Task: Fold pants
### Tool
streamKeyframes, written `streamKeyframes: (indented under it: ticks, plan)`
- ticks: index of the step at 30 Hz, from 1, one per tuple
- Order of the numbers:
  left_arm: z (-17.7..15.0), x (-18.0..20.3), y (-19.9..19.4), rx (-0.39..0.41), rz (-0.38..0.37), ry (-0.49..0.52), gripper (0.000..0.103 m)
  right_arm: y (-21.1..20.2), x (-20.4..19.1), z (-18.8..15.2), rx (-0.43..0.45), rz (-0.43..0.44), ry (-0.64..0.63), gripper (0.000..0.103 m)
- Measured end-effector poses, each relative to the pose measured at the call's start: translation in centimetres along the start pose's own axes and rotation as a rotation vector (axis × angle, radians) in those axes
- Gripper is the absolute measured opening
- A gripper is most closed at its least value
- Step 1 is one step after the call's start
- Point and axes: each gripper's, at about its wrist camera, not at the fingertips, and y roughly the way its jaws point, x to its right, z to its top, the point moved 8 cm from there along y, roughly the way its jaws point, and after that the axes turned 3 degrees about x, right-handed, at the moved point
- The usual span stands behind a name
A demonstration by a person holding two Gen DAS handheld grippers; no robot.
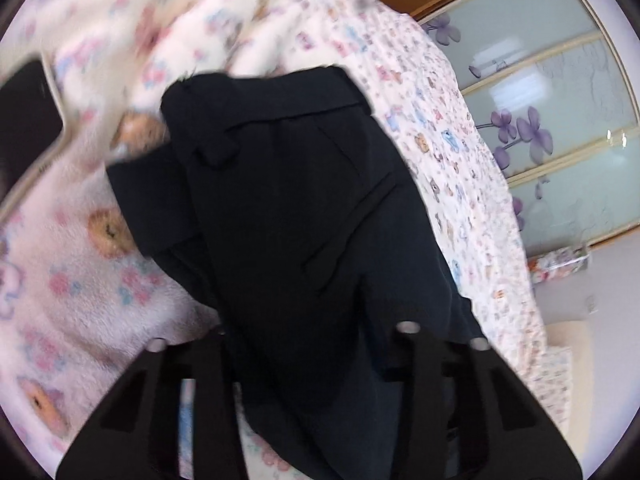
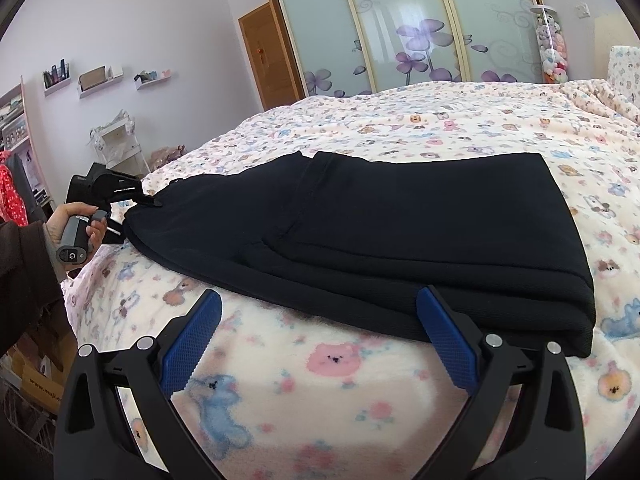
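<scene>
Our left hand-held gripper [image 1: 308, 360] pinches the waist end of the black pants [image 2: 400, 232]. Our right hand-held gripper [image 2: 320, 320] is spread wide, just beside the pants' near edge. The pants lie folded on the bed [image 2: 360, 380], before a flower-patterned wardrobe [image 2: 400, 32].

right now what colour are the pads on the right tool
Blue pads, textured, on a black frame; clearest in the right wrist view.

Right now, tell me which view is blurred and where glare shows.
Left wrist view: motion-blurred, worst on the bedspread; the black pants read as a dark mass. Right wrist view: sharp, with glare on the wardrobe doors; fisheye bends both.
</scene>
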Motion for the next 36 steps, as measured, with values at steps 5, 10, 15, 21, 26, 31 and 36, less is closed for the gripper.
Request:
streamKeyframes:
  ticks: [5, 10, 15, 21, 26, 31, 36]
  plan:
    - [-0.3, 6.0, -2.2, 0.127, 0.107, 0.268, 0.019, -0.7, 0.2, 0.5, 0.039, 0.007, 0.024, 0.100]
    - [-3.7, 14.9, -4.9, 0.246, 0.128, 0.606, 0.019, -2.1, 1.9, 1.8, 0.126, -0.010, 0.107, 0.100]
    - [-11.4, 23.4, -6.9, 0.301, 0.038, 0.912, 0.018, -4.1, 5.7, 3.0, 0.225, -0.103, 0.238, 0.100]
    - [-24.6, 29.5, -6.8, 0.200, -0.175, 1.152, 0.017, -8.2, 11.2, 3.9, 0.381, -0.330, 0.368, 0.100]
    - [-34.6, 28.2, -3.2, 0.031, -0.223, 1.316, 0.018, -9.6, 16.3, 2.2, 0.377, -0.474, 0.545, 0.100]
    - [-39.1, 25.1, -0.7, -0.004, -0.172, 1.404, 0.018, -8.8, 17.9, 0.9, 0.331, -0.461, 0.631, 0.100]
    - [-39.2, 24.5, -1.4, 0.017, -0.198, 1.409, 0.018, -8.6, 17.8, 0.8, 0.335, -0.452, 0.624, 0.100]
